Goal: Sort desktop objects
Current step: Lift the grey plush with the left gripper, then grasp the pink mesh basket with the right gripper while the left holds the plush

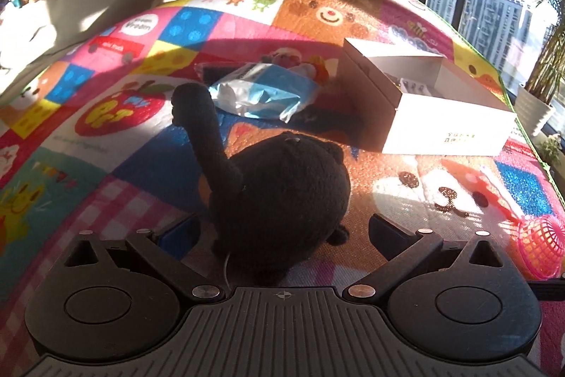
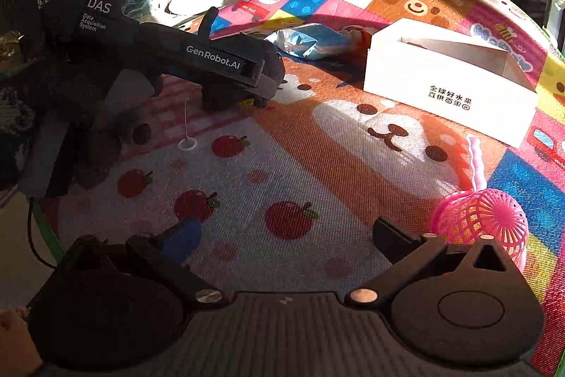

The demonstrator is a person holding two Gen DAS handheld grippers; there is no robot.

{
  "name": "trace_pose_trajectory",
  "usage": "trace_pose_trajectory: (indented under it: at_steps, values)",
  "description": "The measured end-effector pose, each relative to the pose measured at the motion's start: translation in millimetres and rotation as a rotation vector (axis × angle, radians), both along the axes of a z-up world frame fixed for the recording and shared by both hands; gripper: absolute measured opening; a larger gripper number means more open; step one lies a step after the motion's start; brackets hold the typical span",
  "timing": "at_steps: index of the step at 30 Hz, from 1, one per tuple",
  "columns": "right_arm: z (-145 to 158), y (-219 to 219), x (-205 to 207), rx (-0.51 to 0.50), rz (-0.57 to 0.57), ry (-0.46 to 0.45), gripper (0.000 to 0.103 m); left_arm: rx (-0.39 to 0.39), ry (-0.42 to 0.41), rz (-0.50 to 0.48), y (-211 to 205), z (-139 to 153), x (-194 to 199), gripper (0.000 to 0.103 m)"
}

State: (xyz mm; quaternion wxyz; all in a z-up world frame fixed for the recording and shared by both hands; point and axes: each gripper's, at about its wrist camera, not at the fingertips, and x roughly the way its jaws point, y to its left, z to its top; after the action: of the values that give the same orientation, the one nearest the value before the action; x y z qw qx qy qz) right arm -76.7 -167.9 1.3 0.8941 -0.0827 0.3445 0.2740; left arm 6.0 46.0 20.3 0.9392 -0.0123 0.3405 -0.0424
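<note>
Left gripper (image 1: 282, 232), fingers spread wide, straddles a black plush toy (image 1: 279, 196) on a colourful mat (image 1: 388, 200); right gripper (image 2: 282, 239) hangs open, grasping nothing.

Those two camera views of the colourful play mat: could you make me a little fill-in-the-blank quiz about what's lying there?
1. The plush toy between the left gripper's open fingers is ____ in colour.
2. The white cardboard box on the mat has its top ____.
3. The plastic mesh ball near the right gripper is ____ in colour.
4. The crinkled bag beyond the plush toy is blue and ____.

Missing words: black; open; pink; white
</note>
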Motion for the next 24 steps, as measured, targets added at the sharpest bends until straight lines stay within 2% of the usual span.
trace_pose_trajectory:
  at_steps: [6,11,13,15,17,20,24]
  values:
    - [0.7,-0.6,2.9,0.011,-0.008,0.014,0.103,0.113,-0.002,0.005,22.1,-0.7,-9.9,0.103]
    - [9.1,-10.3,4.0,0.053,0.004,0.031,0.103,0.204,-0.028,0.085,33.4,2.1,-9.9,0.103]
    - [20.7,-22.0,-2.1,0.088,-0.035,-0.038,0.103,0.231,-0.041,0.117,37.1,3.4,-9.3,0.103]
    - [33.6,-35.4,-8.8,0.057,-0.104,-0.156,0.103,0.222,-0.042,0.13,41.4,5.0,-9.3,0.103]
    - [36.1,-47.1,-6.4,0.006,-0.172,-0.203,0.103,0.181,-0.04,0.105,43.0,5.7,-12.1,0.103]
    - [27.2,-68.0,10.1,-0.022,-0.267,-0.139,0.103,0.128,-0.03,0.058,39.3,5.0,-16.5,0.103]
    - [14.9,-84.5,22.5,0.005,-0.33,-0.071,0.103,0.058,-0.024,0.038,35.4,8.6,-14.9,0.103]
